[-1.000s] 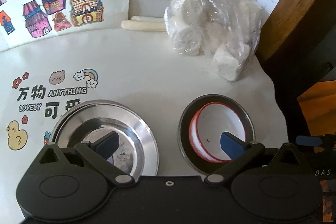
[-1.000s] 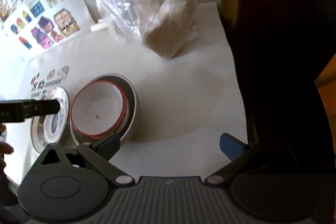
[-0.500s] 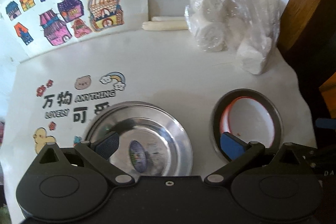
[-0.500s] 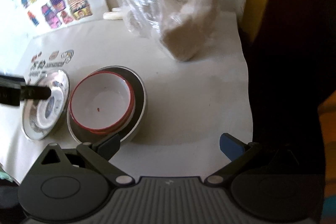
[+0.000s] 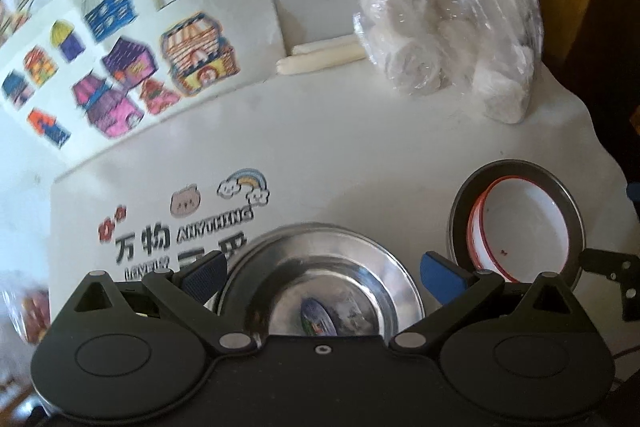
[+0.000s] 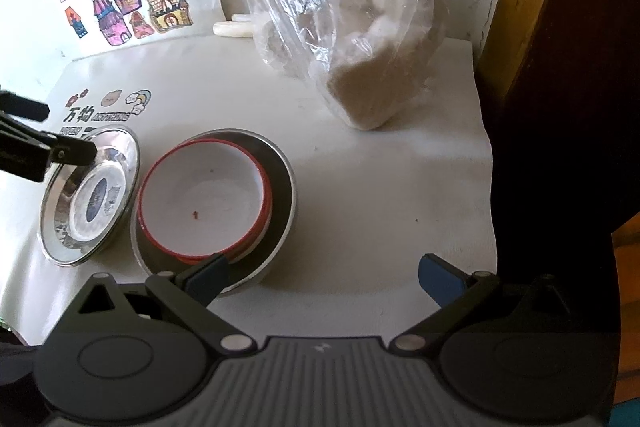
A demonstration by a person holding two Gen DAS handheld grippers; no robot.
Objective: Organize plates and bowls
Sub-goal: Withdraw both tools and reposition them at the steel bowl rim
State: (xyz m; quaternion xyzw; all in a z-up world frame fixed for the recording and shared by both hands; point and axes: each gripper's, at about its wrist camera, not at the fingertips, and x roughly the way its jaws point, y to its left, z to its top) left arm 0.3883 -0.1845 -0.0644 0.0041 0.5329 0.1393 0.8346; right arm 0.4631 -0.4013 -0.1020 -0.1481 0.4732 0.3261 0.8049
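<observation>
Left wrist view: my left hand-held gripper (image 5: 324, 273) is spread wide and empty above the steel plate (image 5: 320, 291) on the white worktop (image 5: 360, 155); to its right a white bowl (image 5: 520, 227) with a red rim sits inside a second steel plate (image 5: 576, 223), with a plastic bag (image 5: 448, 43) of white rolls by the wall.

Right wrist view: my right hand-held gripper (image 6: 320, 273) is likewise released, holding nothing, its left finger (image 6: 206, 273) over the near rim of the plate carrying the bowl (image 6: 200, 203), the lone steel plate (image 6: 96, 195) just beside it.
</observation>
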